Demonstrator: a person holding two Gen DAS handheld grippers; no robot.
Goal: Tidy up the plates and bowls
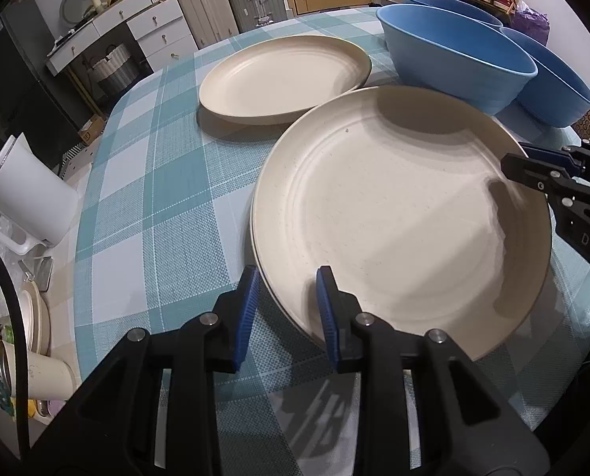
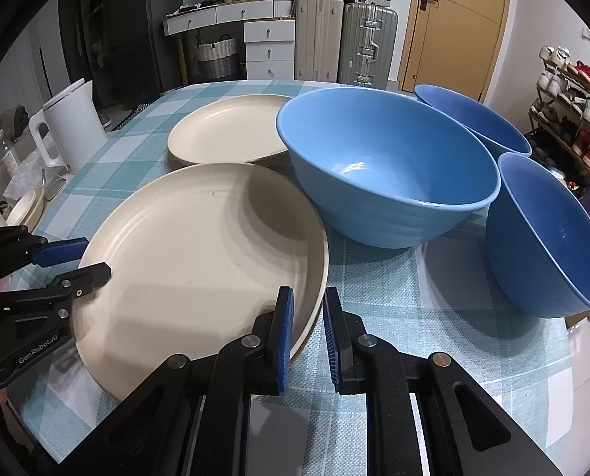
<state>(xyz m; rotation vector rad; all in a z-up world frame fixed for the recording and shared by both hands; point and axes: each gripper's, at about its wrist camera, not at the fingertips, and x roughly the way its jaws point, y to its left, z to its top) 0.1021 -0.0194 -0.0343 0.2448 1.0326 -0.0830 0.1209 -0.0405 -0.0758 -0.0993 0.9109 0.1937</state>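
A cream plate (image 1: 394, 214) lies near me on the checked tablecloth; it also shows in the right wrist view (image 2: 199, 246). My left gripper (image 1: 285, 309) is open, its fingers astride the plate's near-left rim, one inside and one outside. My right gripper (image 2: 308, 333) is open, its fingers astride the plate's right rim. A second cream plate (image 1: 283, 75) (image 2: 231, 129) lies farther back. Three blue bowls stand on the right: a large one (image 2: 386, 166) (image 1: 453, 55), one behind it (image 2: 473, 119) and one at the right edge (image 2: 544, 238).
A white kettle (image 1: 29, 194) (image 2: 72, 119) stands off the table's left side, with cups and small dishes (image 1: 33, 317) below it. Drawers, suitcases (image 2: 346, 43) and a door are behind the table. A shoe rack (image 2: 572, 99) is at the right.
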